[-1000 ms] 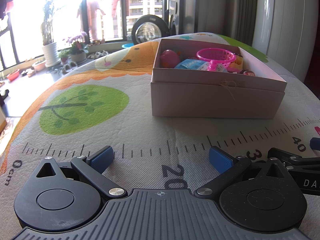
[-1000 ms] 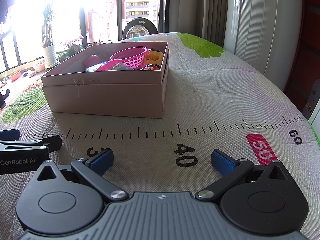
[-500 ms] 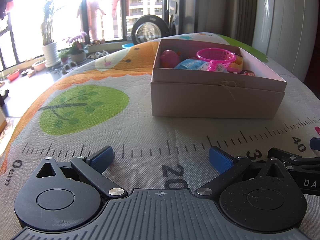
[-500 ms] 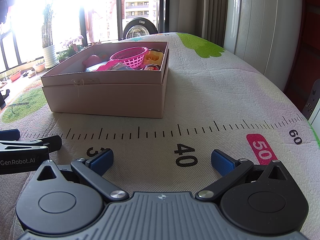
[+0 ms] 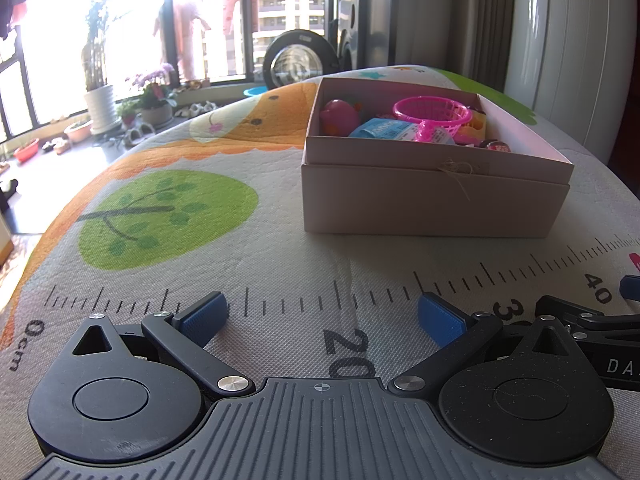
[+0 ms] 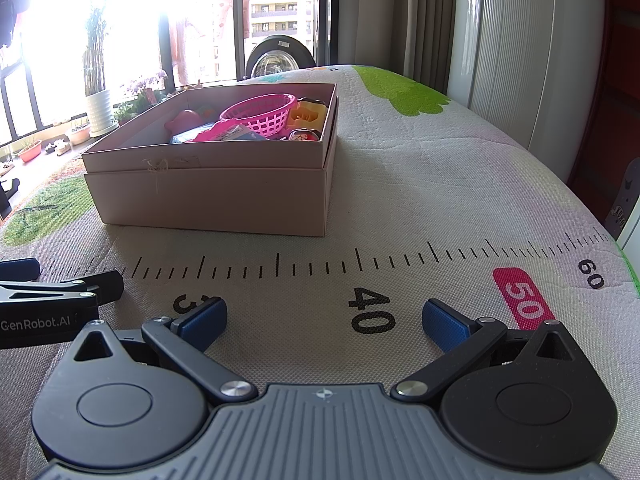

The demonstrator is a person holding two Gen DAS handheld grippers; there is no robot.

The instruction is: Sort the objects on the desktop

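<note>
A pale pink cardboard box (image 5: 434, 200) (image 6: 212, 196) stands on the printed mat. Inside it lie a pink basket (image 5: 434, 114) (image 6: 260, 114), a pink round toy (image 5: 340, 116), a blue packet (image 5: 380, 130), a yellow toy (image 6: 308, 116) and a small red item (image 5: 496, 145). My left gripper (image 5: 322, 314) is open and empty, low over the mat near the "20" mark, well short of the box. My right gripper (image 6: 324, 318) is open and empty near the "40" mark. Each gripper shows at the edge of the other's view.
The mat (image 5: 280, 264) bears a ruler print, a green tree patch (image 5: 168, 216) and a pink "50" label (image 6: 522, 298). Beyond the far edge are windows, potted plants (image 5: 98, 100) and a washing machine (image 5: 298, 60). A white radiator or appliance (image 6: 540, 48) stands at right.
</note>
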